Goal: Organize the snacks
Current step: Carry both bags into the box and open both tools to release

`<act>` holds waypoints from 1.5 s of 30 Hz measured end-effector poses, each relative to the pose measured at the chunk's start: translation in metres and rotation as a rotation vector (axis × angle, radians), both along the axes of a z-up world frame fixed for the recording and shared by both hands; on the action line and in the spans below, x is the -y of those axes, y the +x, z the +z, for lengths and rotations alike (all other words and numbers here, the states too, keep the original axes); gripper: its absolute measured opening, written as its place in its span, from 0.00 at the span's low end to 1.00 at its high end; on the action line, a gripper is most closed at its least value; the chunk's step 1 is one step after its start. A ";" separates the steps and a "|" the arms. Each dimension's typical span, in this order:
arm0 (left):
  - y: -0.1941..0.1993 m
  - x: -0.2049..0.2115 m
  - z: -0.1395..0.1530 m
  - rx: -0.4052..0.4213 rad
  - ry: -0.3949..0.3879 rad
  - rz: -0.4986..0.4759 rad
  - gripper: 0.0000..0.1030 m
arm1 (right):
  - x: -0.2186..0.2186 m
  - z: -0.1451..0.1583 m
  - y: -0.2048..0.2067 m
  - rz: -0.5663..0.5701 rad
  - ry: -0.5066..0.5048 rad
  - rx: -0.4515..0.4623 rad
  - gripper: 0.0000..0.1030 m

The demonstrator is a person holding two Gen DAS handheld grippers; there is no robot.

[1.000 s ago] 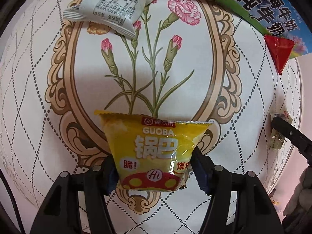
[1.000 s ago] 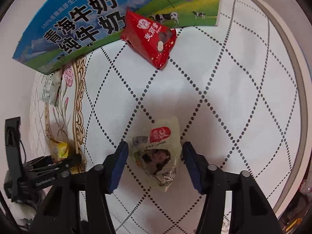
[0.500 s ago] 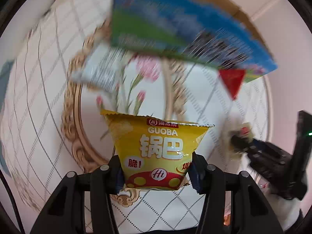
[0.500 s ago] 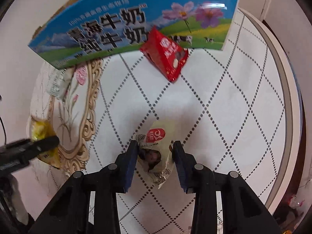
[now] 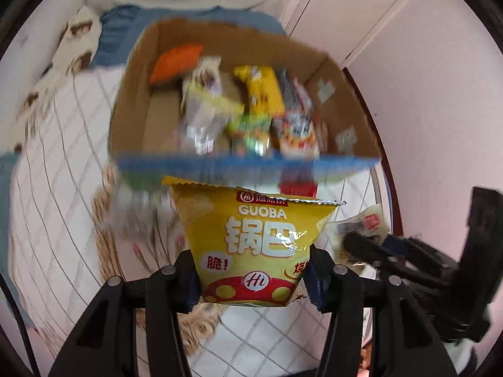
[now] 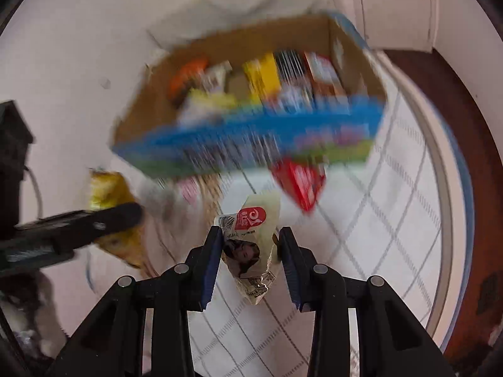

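My left gripper (image 5: 251,279) is shut on a yellow Guoba snack bag (image 5: 251,238), held up above the table. My right gripper (image 6: 248,257) is shut on a small pale snack packet (image 6: 251,238) with a red label, also lifted. Ahead of both stands an open cardboard box (image 5: 135,88) with a blue printed front wall (image 6: 251,144), holding several snack packs. A red snack packet (image 6: 298,182) lies on the tablecloth against the box front. The right gripper with its packet (image 5: 361,226) shows at the right of the left wrist view. The left gripper with the yellow bag (image 6: 107,194) shows at the left of the right wrist view.
The round table (image 6: 446,220) wears a white cloth with a dotted diamond pattern and a floral medallion. A blurred pale packet (image 5: 132,210) lies near the box front. Behind the box are a blue cushion (image 5: 125,25), white fabric and a white door (image 5: 361,15).
Both grippers closed on their snacks and lifted them off the cloth. Both views tilted up, so the inside of the box now shows.
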State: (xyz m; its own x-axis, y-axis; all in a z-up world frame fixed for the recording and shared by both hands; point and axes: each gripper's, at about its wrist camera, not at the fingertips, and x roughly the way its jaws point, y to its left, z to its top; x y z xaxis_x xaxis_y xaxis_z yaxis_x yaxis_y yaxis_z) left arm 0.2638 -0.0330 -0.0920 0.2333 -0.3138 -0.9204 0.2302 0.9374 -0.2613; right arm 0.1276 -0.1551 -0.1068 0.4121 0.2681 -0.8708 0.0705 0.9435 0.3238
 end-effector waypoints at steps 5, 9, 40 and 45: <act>0.056 0.014 0.025 0.088 0.129 -0.033 0.49 | 0.004 0.053 0.054 0.003 -0.029 0.109 0.39; 0.107 0.020 0.019 0.098 0.270 -0.052 0.49 | 0.006 0.063 0.103 0.010 -0.092 0.121 0.39; 0.145 0.017 -0.028 0.011 0.287 0.053 0.94 | 0.019 -0.013 0.167 -0.014 -0.163 -0.118 0.96; 0.115 0.016 -0.015 0.083 0.238 0.079 0.94 | 0.024 -0.001 0.148 -0.026 -0.198 -0.080 0.96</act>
